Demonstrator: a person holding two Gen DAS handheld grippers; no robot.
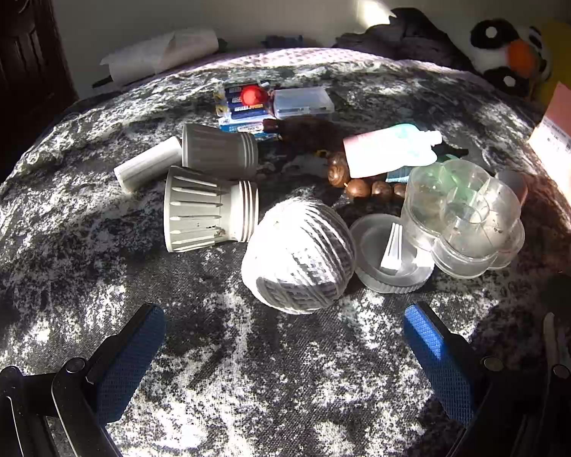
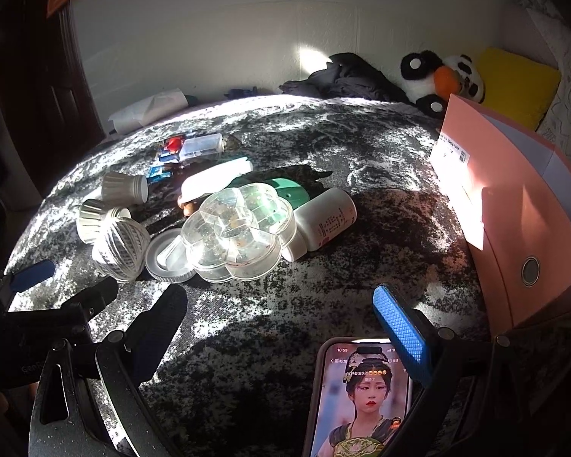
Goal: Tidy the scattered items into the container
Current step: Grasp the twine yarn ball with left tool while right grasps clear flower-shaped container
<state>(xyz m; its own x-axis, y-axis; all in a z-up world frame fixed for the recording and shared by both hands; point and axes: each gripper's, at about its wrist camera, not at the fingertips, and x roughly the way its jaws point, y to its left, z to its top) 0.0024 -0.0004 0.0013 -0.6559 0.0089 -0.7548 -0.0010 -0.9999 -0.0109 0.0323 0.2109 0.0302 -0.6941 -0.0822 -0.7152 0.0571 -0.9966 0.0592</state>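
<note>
Scattered items lie on a mottled grey bedspread (image 1: 247, 381). A ball of white twine (image 1: 299, 255) sits just ahead of my left gripper (image 1: 283, 316), which is open and empty. Around the ball are two grey ribbed cups (image 1: 209, 213), a white cylinder (image 1: 146, 167), a round lid (image 1: 390, 253) and a clear flower-shaped box (image 2: 240, 232). A white bottle (image 2: 323, 221), a pouch (image 2: 217, 177) and brown nuts (image 1: 361, 186) lie behind. My right gripper (image 2: 279, 297) is open and empty, short of the flower box. A pink box (image 2: 521, 236) stands at the right.
A lit phone (image 2: 358, 396) lies under my right gripper. A battery pack (image 1: 247, 106) and a small clear case (image 1: 302, 103) lie farther back. A panda plush (image 2: 437, 76), a yellow cushion (image 2: 514, 83) and dark clothes (image 2: 346, 76) line the wall.
</note>
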